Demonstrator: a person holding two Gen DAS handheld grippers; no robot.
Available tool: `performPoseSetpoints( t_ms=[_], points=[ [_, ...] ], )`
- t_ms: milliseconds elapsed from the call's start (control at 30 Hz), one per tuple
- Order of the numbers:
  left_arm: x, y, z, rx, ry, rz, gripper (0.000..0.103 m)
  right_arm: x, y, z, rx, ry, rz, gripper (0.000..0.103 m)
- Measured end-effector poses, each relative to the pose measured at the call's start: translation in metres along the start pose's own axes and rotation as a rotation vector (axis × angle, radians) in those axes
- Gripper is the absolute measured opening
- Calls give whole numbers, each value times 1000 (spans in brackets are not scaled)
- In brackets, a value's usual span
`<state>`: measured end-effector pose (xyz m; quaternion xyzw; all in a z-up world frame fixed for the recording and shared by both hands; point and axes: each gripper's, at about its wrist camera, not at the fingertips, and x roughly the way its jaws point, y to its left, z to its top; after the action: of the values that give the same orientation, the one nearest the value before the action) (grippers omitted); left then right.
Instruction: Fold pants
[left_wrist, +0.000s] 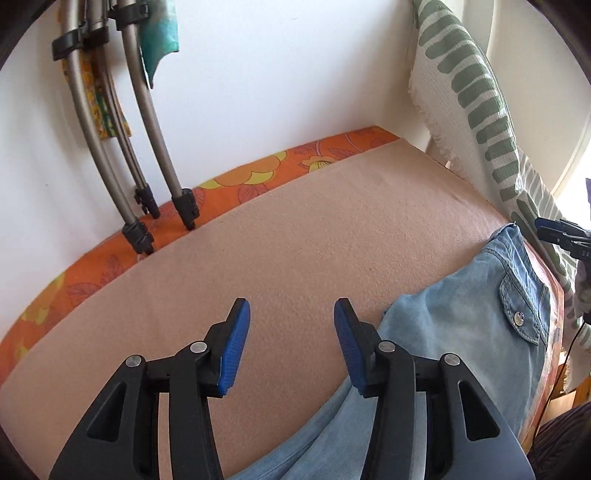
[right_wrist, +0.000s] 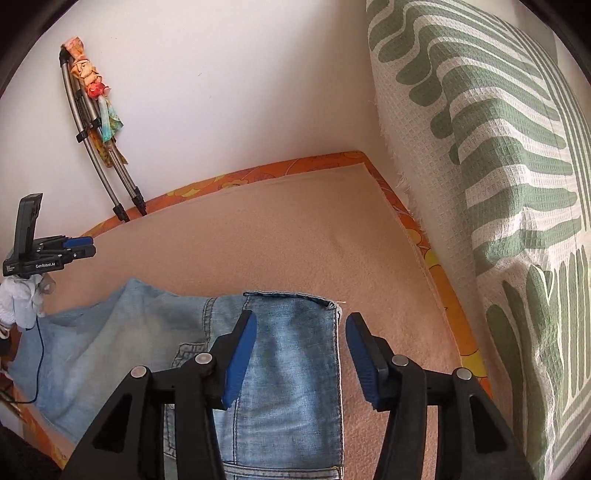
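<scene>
Both the left gripper (left_wrist: 291, 332) and right gripper (right_wrist: 301, 347) hang empty, jaws parted, above the pants (right_wrist: 288, 354). Recommend gripping the folded edge squarely, keeping seams aligned.

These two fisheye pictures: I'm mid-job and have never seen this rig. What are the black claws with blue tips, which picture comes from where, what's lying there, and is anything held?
There is no robot arm. A person holds a two-finger gripper in each hand, and a camera on each looks forward along its fingers.

The left wrist view shows the left gripper from behind, with its black arms and blue pads. The right wrist view shows the right gripper the same way; the left one appears there too, at the left edge, above a light-gloved hand.

Below them is a flat surface under a peach blanket, with an orange flowered sheet at its edges. Light blue denim pants lie on it, partly folded. Tripod legs lean on the wall, and a green-patterned cloth hangs on the right.

Nothing is held: both grippers are open above the surface.
</scene>
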<state>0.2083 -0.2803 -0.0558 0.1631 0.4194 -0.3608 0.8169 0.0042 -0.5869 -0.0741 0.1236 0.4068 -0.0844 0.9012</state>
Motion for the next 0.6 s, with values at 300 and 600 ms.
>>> performPoseSetpoints(
  t_ms=[300,600],
  points=[
    [-110,59,-58,-110,-69,102,47,-41,87,20,-146,-38,96,57],
    [-202,136,-175,-287,-67,293,47,-29,215,20,-411,-29,230,63]
  ],
)
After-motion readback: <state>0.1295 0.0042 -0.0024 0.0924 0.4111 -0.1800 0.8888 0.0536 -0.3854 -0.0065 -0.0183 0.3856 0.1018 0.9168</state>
